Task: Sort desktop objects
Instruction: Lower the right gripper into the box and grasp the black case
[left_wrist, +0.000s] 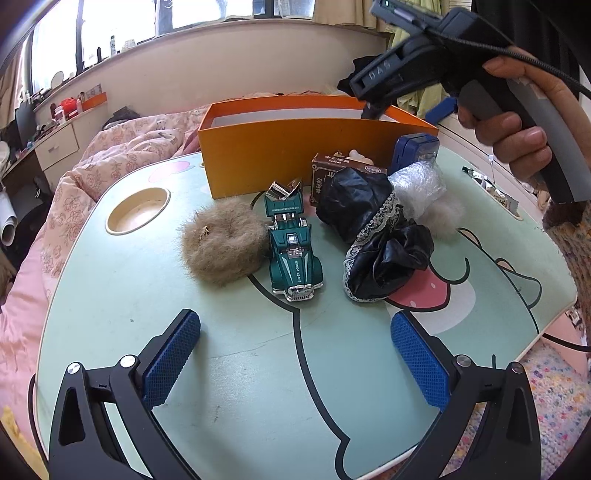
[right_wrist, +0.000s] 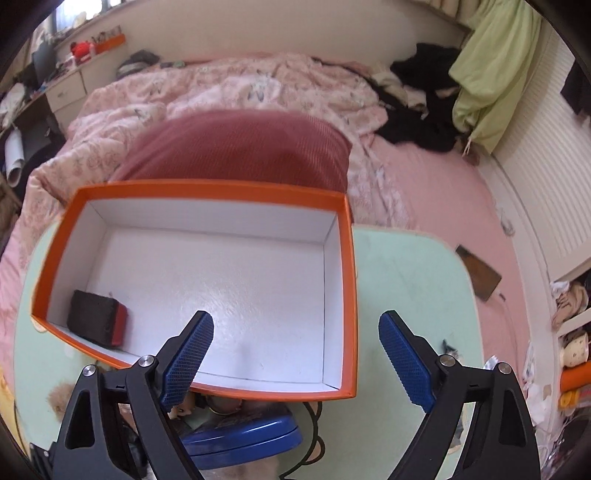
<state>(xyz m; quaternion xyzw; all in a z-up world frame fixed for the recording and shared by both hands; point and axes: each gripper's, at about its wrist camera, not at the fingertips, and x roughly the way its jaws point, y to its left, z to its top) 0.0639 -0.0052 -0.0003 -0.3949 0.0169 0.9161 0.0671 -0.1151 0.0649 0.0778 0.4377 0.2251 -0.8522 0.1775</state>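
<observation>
The right gripper (right_wrist: 295, 354) hangs over the orange box (right_wrist: 349, 295), jaws apart and empty, a fit spot for dropping things in. One dark block with a red edge (right_wrist: 96, 318) lies in the box's near left corner. The left gripper (left_wrist: 295, 363) waits low over the desk (left_wrist: 240, 369), jaws wide with nothing between them, facing what is left to sort: a furry scrunchie (left_wrist: 223, 249), a green toy car (left_wrist: 293, 251) and black lace-trimmed cloth (left_wrist: 373, 236).

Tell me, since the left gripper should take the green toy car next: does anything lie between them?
Nothing visible does. Bare table separates the open left gripper from the green toy car; the furry brown scrunchie and black lace-trimmed cloth flank it.
</observation>
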